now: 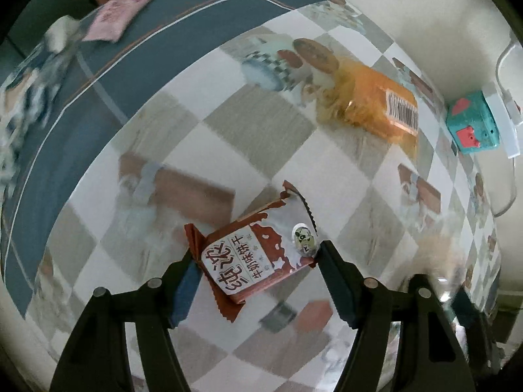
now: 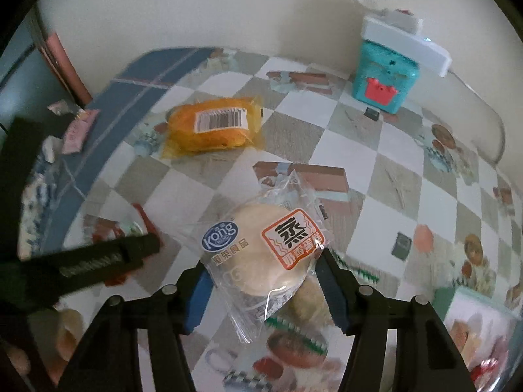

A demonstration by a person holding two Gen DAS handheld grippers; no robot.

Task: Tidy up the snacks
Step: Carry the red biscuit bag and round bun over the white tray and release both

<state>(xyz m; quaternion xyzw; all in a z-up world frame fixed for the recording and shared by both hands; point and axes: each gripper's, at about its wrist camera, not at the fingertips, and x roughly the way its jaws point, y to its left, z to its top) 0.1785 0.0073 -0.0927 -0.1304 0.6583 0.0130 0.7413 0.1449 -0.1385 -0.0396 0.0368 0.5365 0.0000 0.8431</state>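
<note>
L gripper (image 1: 258,263): clamped on brown biscuit pack (image 1: 258,254), skewed betw pads; could twist out. R gripper (image 2: 261,272): closed on clear-wrapped cake (image 2: 261,254), prob film only, blurry; could slip. Orange bun pack (image 2: 212,125) lay beyond.

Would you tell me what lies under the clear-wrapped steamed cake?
Beneath the steamed cake, held in the right gripper, the checked tablecloth shows, with a printed pastry picture partly visible. Whatever sits directly behind the wrapper is covered.

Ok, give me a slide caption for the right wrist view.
Right claw grips a clear-wrapped steamed cake above the checkered tablecloth.
</note>
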